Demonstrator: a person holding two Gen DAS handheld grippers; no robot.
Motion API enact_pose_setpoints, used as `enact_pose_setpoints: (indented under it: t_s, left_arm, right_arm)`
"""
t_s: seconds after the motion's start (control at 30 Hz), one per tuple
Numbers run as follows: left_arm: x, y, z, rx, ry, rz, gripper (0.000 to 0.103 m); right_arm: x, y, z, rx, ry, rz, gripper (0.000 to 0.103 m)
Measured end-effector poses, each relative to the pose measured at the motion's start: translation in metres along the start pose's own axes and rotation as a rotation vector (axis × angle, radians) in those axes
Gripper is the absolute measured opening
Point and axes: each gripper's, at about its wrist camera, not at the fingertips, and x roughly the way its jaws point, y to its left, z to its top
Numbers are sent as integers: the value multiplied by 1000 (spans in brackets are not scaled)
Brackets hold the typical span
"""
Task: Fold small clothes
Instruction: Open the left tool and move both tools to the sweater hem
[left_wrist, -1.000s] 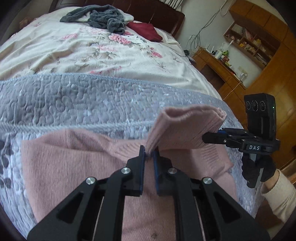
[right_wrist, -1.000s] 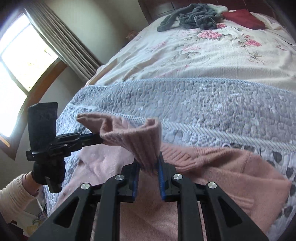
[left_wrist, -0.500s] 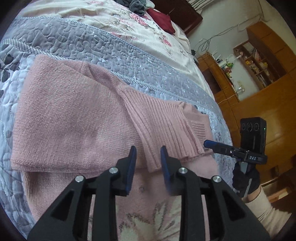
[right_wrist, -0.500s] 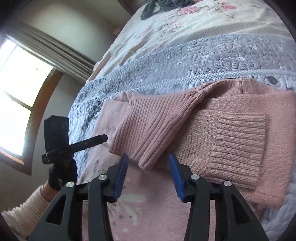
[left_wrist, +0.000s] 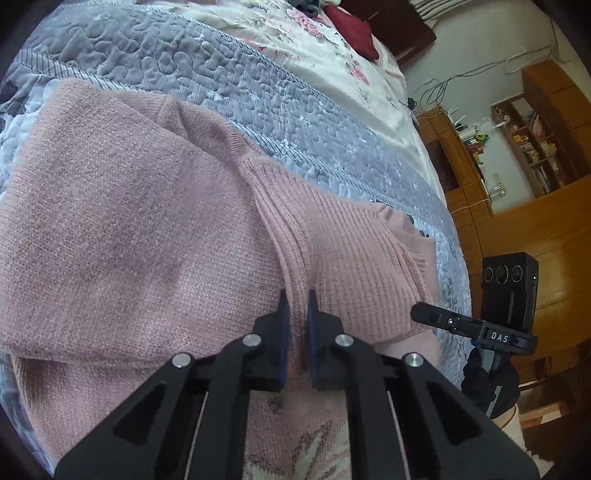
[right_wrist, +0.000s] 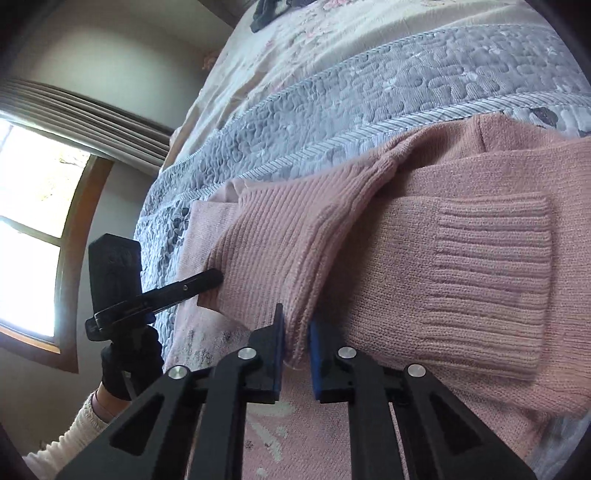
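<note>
A pink knit sweater (left_wrist: 129, 229) lies flat on the grey quilted bedspread (left_wrist: 258, 92). One ribbed sleeve (left_wrist: 351, 258) is folded across its body. My left gripper (left_wrist: 297, 310) is shut on a raised fold at that sleeve's end. In the right wrist view the same sleeve (right_wrist: 280, 251) runs down into my right gripper (right_wrist: 297, 326), which is shut on its edge. The other sleeve, with a ribbed cuff (right_wrist: 491, 266), lies flat to the right. Each gripper shows in the other's view: the right gripper (left_wrist: 421, 314) and the left gripper (right_wrist: 216, 277) sit at the sleeve end's outer corners.
A floral sheet (left_wrist: 332, 48) covers the far bed, with a dark red garment (left_wrist: 354, 33) and a dark grey garment (right_wrist: 266, 14) on it. Wooden cabinets and shelves (left_wrist: 517, 147) stand to the right of the bed, a window (right_wrist: 29, 221) to the left. Gloved hands (right_wrist: 129, 362) hold the grippers.
A second ago both grippers held the sleeve end lifted. Half a second ago it lay on the sweater with both grippers open. Now both have moved in and shut on it again.
</note>
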Motion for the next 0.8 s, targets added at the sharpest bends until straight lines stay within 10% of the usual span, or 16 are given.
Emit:
enact_pose_setpoints:
  t_s: [0.37,0.47,0.8]
  left_arm:
    - [12,6,-13,0,17,82,13]
    - [-3,-14,-21,44,5,162,21]
    - [-135,-46,-164,136,-146,360,45]
  right_arm:
    - [29,-8,-15,-16,23,-105,10]
    - [6,4,-22,-13,-19,-105,25]
    - [-102,50,-183,-80,-192,-219,40]
